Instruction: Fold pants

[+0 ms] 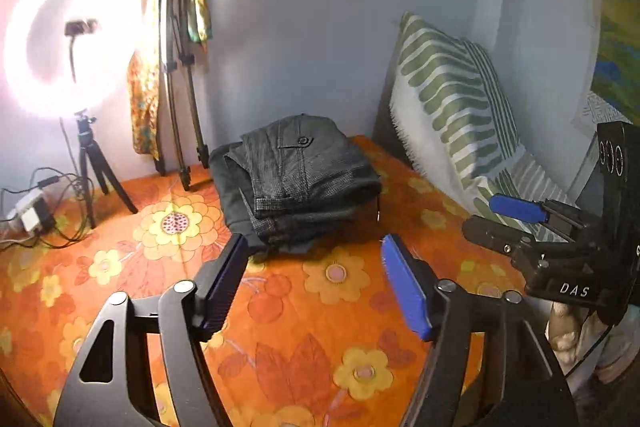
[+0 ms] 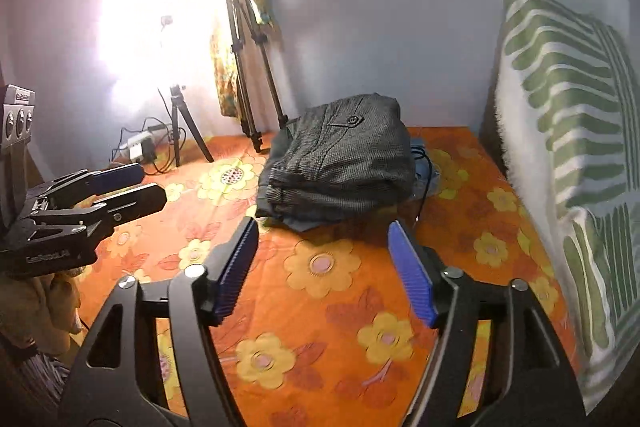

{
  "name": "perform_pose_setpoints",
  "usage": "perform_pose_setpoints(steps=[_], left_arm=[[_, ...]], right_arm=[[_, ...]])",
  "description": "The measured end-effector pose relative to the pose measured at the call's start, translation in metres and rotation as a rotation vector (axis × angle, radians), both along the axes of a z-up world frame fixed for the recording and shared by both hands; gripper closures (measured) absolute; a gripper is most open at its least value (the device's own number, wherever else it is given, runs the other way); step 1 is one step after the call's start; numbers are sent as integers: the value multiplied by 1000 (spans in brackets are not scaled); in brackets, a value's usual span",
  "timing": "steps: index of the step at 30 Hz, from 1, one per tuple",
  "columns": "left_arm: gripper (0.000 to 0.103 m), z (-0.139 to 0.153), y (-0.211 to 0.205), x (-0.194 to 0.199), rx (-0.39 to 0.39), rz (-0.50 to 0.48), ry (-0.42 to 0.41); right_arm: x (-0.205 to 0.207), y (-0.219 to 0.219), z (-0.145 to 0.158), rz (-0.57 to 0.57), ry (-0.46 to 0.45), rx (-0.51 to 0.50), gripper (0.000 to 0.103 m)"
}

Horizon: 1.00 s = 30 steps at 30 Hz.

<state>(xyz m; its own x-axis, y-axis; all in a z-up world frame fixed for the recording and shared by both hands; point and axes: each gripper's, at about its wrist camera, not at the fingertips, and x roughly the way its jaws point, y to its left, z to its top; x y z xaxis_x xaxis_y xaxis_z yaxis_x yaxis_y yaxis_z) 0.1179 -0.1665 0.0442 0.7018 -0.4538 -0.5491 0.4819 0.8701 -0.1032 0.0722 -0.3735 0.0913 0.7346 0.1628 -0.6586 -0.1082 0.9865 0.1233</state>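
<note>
Left wrist view: left gripper (image 1: 314, 247) jaws apart, nothing between them, over the bedsheet (image 1: 304, 327).
Right wrist view: right gripper (image 2: 322, 231) jaws apart, empty.
Pants (image 1: 296, 179): folded in a dark grey stack on the orange flowered bedsheet, beyond both grippers, untouched.
Pillow (image 2: 568, 131): striped green and white, leaning against the wall at right.
Ring light (image 1: 60, 39): glowing at left.

Left gripper (image 1: 314, 259) and right gripper (image 2: 322, 247) hover side by side — fingers spread, gripping nothing.
</note>
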Motion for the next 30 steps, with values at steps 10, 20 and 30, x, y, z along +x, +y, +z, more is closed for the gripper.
perform_pose_setpoints(steps=[10,20,30], left_arm=[[21,-14,34,-54,-25,43,-77],[21,-49,38,-50,43,76,3],[21,-53,46,-45,29,122,26]], right_arm=[[-57,31,-10,-74,-77,-18,3],[-52,54,-46,-22,-51,-98,2],[-50,66,-42,-6,-100,-110,0]])
